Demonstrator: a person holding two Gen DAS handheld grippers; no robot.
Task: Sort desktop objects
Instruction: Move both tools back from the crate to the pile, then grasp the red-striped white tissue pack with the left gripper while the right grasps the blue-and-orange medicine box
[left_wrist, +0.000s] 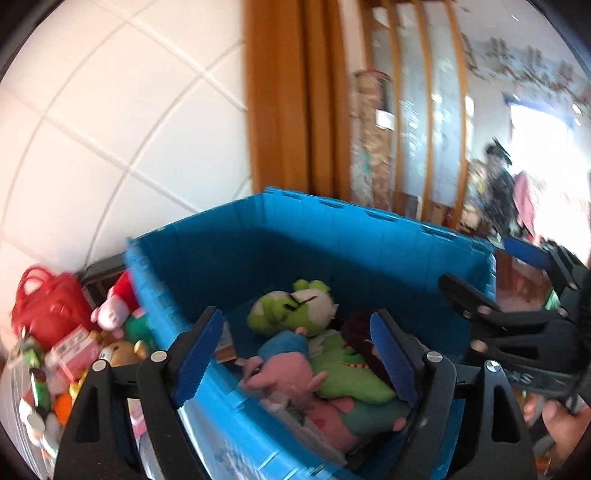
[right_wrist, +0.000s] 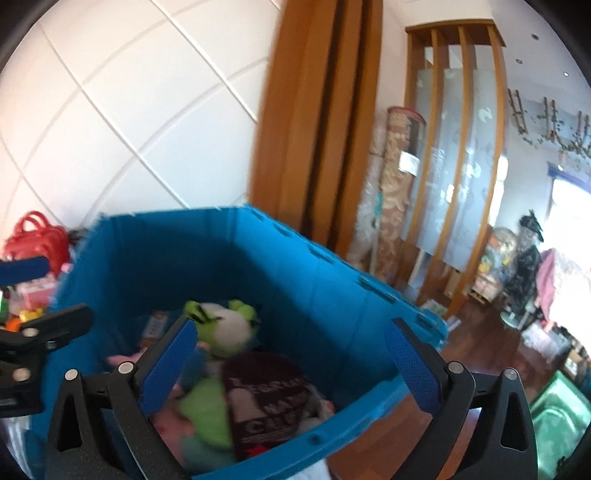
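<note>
The bright blue ribbed plastic crate (left_wrist: 369, 240) ahead of the left hand-held gripper (left_wrist: 299, 354), which has black arms and dark blue textured pads, holds a lime-green and white plush toy (left_wrist: 291, 308), a pink plush pig in a light blue top (left_wrist: 291, 365) and a maroon knitted cloth with pale lettering (right_wrist: 266, 398). Left of it sits a glossy red handbag (left_wrist: 46, 302). Behind are a white wall with diagonal panel lines (left_wrist: 110, 110) and an orange-brown wooden frame (left_wrist: 284, 92).

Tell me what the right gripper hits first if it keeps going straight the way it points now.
Probably the dark maroon cloth lying on the plush toys in the blue crate. The right gripper is open and empty above it; depth is hard to judge.
</note>
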